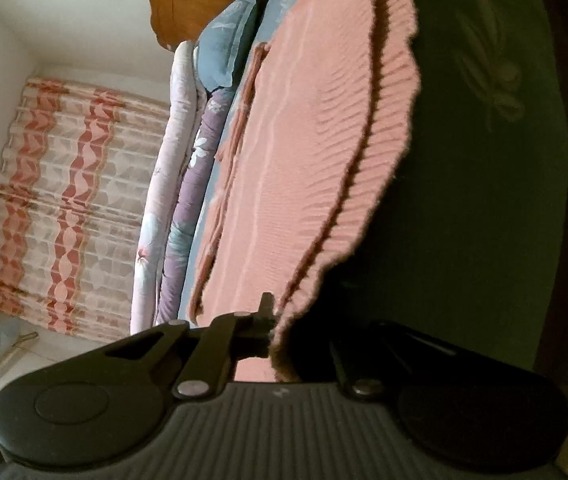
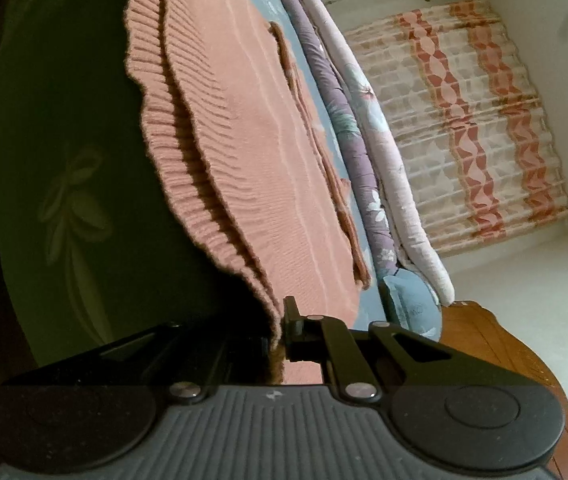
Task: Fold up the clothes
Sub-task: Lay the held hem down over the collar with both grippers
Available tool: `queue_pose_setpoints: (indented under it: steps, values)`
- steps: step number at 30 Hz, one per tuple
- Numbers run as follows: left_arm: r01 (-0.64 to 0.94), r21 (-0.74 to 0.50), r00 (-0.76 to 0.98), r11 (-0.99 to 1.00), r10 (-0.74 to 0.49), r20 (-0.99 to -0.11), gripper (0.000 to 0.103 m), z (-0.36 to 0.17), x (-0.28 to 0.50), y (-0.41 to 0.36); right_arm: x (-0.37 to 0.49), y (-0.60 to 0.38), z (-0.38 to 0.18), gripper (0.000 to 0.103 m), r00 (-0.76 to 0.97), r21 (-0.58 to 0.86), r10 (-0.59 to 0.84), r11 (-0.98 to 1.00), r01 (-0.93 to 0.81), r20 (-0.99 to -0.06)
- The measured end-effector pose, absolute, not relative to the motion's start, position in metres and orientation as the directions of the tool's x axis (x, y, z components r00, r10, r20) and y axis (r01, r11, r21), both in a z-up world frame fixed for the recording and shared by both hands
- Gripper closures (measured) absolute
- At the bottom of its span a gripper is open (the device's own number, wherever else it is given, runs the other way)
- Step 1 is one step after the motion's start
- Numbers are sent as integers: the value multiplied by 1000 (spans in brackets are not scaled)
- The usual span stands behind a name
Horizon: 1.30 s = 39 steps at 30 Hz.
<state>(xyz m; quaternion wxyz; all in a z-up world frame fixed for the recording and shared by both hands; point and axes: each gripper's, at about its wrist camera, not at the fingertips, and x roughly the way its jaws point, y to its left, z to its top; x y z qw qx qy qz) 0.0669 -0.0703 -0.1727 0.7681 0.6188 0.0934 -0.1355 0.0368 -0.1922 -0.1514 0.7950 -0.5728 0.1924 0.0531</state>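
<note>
Left gripper [image 1: 274, 338] tipped sideways, jaws pinching pink sweater [image 1: 304, 140] hem. Right gripper [image 2: 280, 340] tipped sideways, pinching hem too.

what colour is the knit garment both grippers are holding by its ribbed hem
Salmon pink, a plain knit with a ribbed hem; the sweater shows best in the left wrist view.

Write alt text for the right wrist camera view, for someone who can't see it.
The right gripper is clamped on the ribbed hem of a salmon-pink knitted sweater spread over a blue floral bedsheet. Beyond lie folded floral quilts and a pink-patterned curtain.
</note>
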Motion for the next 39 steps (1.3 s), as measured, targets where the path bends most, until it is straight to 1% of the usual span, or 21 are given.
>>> queue_pose_setpoints:
  steps: [9, 18, 21, 25, 32, 39]
  values:
    - [287, 935, 956, 210, -126, -265, 97, -132, 92, -68, 59, -201, -117, 92, 940, -909, -115, 316, -273, -322]
    - [258, 938, 963, 230, -136, -231, 96, -107, 167, -74, 136, -214, -94, 92, 954, -927, -100, 285, -243, -281]
    - [248, 939, 967, 238, -122, -225, 96, -99, 197, -78, 171, -219, -89, 92, 955, -928, -109, 288, -236, -276]
    - [275, 929, 961, 248, -114, -254, 95, -87, 236, -84, 214, -226, -84, 92, 949, -919, -110, 305, -251, -296]
    - [306, 916, 952, 260, -93, -292, 94, -82, 285, -90, 273, -233, -80, 92, 940, -909, -101, 309, -281, -325]
    - [330, 896, 943, 297, -63, -327, 94, -73, 340, -89, 328, -240, -72, 92, 944, -902, -94, 337, -270, -317]
